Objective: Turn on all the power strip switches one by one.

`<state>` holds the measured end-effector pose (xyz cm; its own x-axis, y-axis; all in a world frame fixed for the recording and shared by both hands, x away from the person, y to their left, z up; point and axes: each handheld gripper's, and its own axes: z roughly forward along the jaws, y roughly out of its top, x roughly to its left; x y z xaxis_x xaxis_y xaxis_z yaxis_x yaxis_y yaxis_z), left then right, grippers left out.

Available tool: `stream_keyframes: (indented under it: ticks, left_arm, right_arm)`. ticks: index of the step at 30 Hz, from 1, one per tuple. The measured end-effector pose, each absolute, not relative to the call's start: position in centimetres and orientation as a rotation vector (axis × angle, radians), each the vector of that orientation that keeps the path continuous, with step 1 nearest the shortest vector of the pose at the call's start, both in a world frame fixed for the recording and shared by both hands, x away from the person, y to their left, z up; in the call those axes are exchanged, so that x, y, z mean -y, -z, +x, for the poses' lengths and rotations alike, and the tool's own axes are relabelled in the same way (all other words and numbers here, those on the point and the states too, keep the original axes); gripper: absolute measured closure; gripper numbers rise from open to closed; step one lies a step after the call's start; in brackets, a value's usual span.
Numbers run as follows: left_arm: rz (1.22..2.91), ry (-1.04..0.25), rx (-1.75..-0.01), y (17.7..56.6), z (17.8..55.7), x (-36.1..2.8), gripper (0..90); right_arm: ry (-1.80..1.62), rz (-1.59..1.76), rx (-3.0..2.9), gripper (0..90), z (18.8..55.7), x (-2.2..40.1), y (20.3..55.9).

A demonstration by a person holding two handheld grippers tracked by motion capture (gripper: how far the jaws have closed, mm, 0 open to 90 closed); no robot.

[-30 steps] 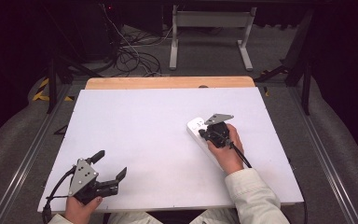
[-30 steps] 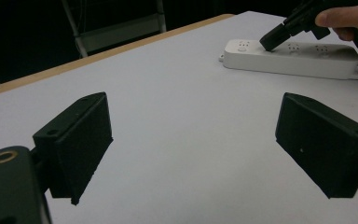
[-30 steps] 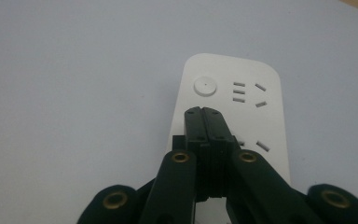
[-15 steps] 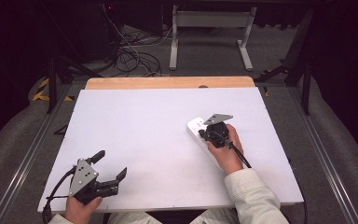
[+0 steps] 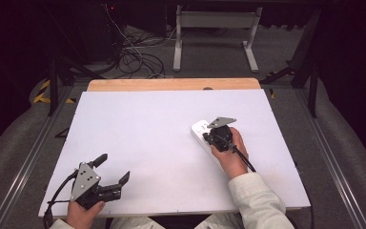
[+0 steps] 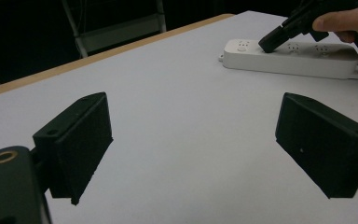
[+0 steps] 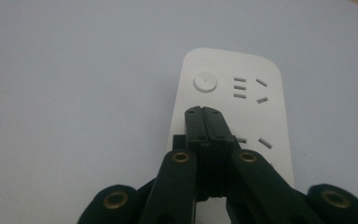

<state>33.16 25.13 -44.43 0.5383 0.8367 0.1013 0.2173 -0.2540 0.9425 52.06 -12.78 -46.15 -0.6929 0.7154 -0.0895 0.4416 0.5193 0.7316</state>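
My right gripper (image 7: 204, 112), jaws pressed together on nothing, hovers over the power strip (image 5: 201, 131) toward the table's right edge, its round button (image 7: 205, 82) just ahead along the strip's long axis, while my left gripper (image 5: 113, 169) gapes wide near the front-left corner.

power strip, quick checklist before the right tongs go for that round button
1. Right tongs shut into one tip for pressing: ok.
2. Tip lined up with the round button: not ok, it sits short of the button, over the power strip body.
3. Tip touching the strip: cannot tell.
4. Strip lying flat on the table, sockets up: ok.
5. Left tongs open and well away from the strip: ok.
6. Button already pressed in: cannot tell.
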Motion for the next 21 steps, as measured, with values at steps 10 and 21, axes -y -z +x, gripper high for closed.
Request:
stream_keyframes:
  ticks: [10, 21]
  left_arm:
    - [1.761, -0.758, -0.885, 44.5, 33.3, -25.3, 11.2]
    - [1.762, -0.759, -0.885, 44.5, 33.3, -25.2, 11.2]
  right_arm:
    - [-1.171, 0.934, -2.294, 90.0, 51.2, 13.7, 44.1]
    - [-1.223, 0.931, -2.274, 90.0, 50.8, 14.4, 42.8]
